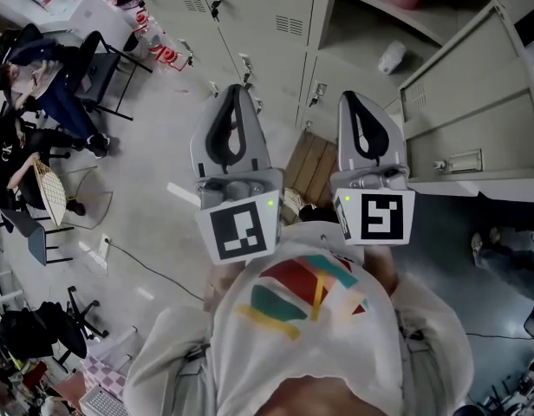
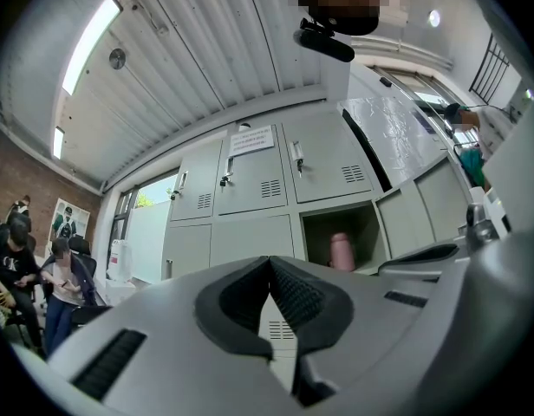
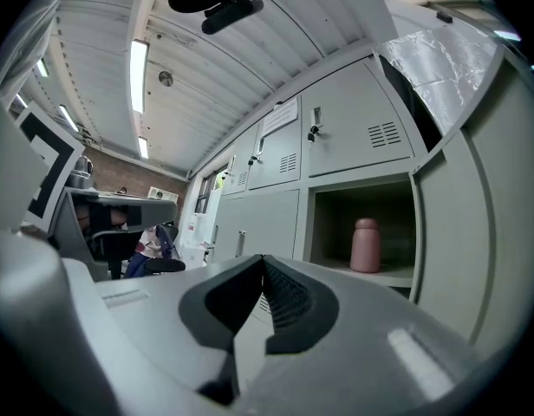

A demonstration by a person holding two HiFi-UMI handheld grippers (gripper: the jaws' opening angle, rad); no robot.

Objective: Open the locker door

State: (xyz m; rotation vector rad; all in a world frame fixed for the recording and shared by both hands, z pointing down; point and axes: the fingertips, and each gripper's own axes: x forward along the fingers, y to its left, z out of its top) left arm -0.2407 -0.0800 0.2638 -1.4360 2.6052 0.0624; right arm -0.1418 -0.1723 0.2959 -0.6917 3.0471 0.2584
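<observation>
Nearest to us, our white shirt with red, teal and yellow shapes (image 1: 306,315) is filling the bottom of the head view. Just beyond it we are holding two grippers side by side. Each is carrying a cube with a black-and-white square marker (image 1: 243,230) at its near end.

The grey plastic left gripper (image 1: 237,92) is pointing toward the lockers. In the left gripper view its jaws are meeting at the tips, and nothing is sitting between the ribbed black pads (image 2: 293,297). The matching grey right gripper (image 1: 350,99) is pointing the same way. Its jaws are likewise pressing together on nothing.

Past the grippers, the pale grey floor (image 1: 163,172) is running up to a bank of grey metal lockers (image 1: 258,16). On the right, the grey metal locker door (image 1: 475,115) is standing swung open, and neither gripper is touching it. Left of that door the compartment (image 3: 336,224) is lying open, and a pink bottle (image 3: 365,244) is standing upright on its shelf.

Far off to the left, seated people (image 1: 42,76) are occupying black chairs.
</observation>
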